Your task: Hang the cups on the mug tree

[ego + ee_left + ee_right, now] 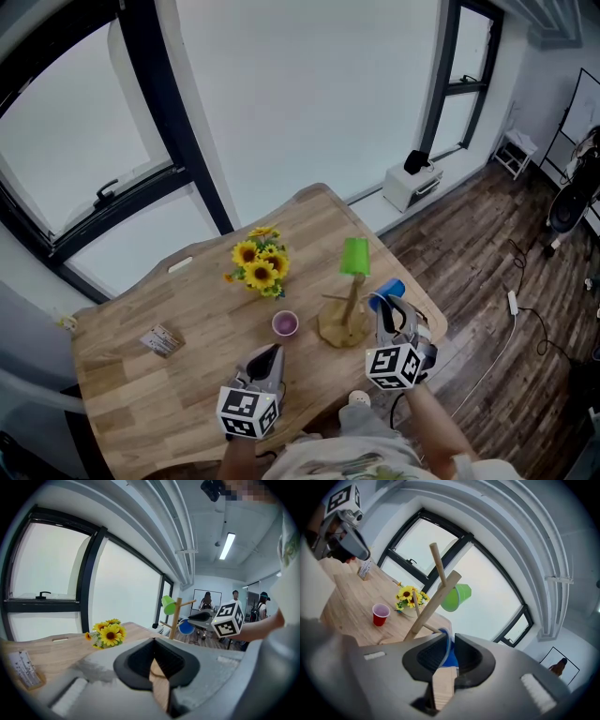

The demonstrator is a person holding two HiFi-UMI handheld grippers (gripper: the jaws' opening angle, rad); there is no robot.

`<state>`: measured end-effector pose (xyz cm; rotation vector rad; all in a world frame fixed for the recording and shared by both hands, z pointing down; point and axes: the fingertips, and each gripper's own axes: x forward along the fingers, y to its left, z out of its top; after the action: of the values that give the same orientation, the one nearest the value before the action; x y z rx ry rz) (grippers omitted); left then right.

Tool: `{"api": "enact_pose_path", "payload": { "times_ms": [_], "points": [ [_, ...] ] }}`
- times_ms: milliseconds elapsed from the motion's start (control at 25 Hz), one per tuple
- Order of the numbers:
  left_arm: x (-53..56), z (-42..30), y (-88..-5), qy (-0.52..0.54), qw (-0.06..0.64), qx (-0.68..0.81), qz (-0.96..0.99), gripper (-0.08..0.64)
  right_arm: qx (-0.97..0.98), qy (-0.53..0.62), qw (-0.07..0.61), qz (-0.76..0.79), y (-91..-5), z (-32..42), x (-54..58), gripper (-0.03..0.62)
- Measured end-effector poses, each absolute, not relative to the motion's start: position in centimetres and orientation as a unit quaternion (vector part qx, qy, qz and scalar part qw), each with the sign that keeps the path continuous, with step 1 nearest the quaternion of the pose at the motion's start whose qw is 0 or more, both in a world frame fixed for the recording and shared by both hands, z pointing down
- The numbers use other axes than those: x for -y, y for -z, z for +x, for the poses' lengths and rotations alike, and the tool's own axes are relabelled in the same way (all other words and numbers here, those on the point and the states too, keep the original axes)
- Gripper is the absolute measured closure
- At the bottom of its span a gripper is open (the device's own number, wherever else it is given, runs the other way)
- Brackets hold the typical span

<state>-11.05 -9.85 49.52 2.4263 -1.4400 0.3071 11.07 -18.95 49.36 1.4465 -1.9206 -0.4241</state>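
Observation:
The wooden mug tree [349,309] stands near the table's right edge, with a green cup [354,256] hung upside down on its top branch. A blue cup [386,292] sits on a lower right branch. My right gripper [389,309] is at that cup; in the right gripper view the blue cup's [447,654] thin rim lies between the jaws, which stand slightly apart, open. A red cup [285,324] stands upright on the table left of the tree. My left gripper [269,352] hovers near the front edge, shut and empty.
A pot of sunflowers [260,263] stands behind the red cup, and a small stack of cards [161,339] lies at the left. The wooden table's [187,394] right edge runs close beside the tree. Large windows line the far side.

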Motion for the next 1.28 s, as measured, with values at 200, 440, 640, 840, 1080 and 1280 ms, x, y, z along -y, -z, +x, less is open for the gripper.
{"api": "enact_pose_path", "payload": {
  "times_ms": [200,440,640,840,1080,1280],
  "points": [
    [9.5,-11.6,-49.6,-0.108,0.153,0.505,0.842,0.557,0.742,0.166,0.341,0.552,-49.6,10.1,18.6,0.532],
    [9.2,-12.1,-49.7,-0.108,0.154,0.509,0.840,0.557,0.745,0.175,0.344,0.544,-49.8,8.9,18.3,0.526],
    [8.9,-12.5,-49.7,-0.110,0.155,0.513,0.837,0.557,0.746,0.176,0.347,0.540,-50.2,8.4,18.0,0.523],
    [8.8,-12.6,-49.9,-0.110,0.156,0.514,0.836,0.557,0.750,0.174,0.350,0.533,-50.6,7.8,17.8,0.522],
    [8.7,-12.6,-49.9,-0.111,0.157,0.515,0.836,0.557,0.753,0.169,0.355,0.528,-51.3,7.5,17.6,0.529],
    [8.7,-12.6,-50.1,-0.112,0.158,0.514,0.836,0.557,0.758,0.165,0.353,0.524,-51.6,7.3,17.4,0.529]
  ]
}}
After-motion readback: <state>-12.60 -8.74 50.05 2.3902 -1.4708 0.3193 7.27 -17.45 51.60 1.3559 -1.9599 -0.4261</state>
